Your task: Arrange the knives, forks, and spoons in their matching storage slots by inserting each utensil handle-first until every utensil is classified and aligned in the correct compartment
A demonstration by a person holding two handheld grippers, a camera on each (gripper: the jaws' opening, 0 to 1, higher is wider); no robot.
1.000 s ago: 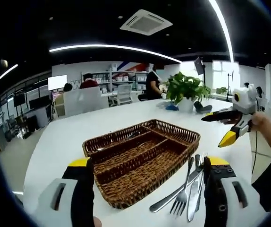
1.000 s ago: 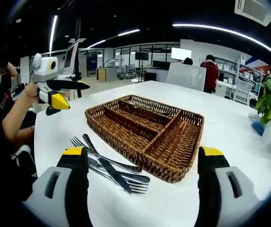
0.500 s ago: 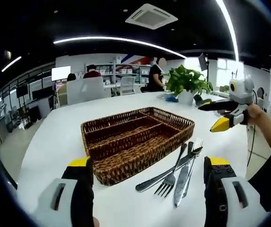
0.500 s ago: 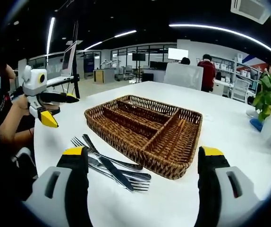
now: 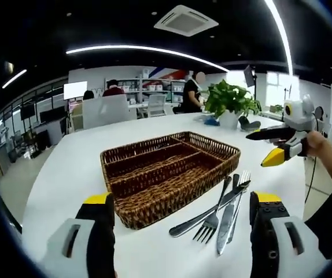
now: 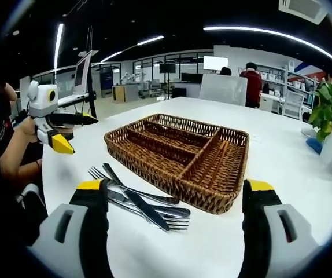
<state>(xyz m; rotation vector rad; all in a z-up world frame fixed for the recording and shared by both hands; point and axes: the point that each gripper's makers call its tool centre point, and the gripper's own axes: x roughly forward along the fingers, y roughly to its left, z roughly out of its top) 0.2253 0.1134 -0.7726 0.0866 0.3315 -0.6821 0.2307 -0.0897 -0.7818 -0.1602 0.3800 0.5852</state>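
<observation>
Both grippers, the left gripper (image 5: 177, 231) and right gripper (image 6: 174, 226), are hovering wide open and empty while utensils (image 6: 140, 202) are lying heaped on the table (image 5: 67, 174), touching the unfilled wicker tray (image 6: 177, 153), awaiting sorting.

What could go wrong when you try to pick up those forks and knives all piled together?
The utensil pile lies crossed and overlapping on the white table, so grabbing one piece might drag or flick another. It also sits close to the wicker tray, so the open right gripper could bump the tray's rim.
</observation>
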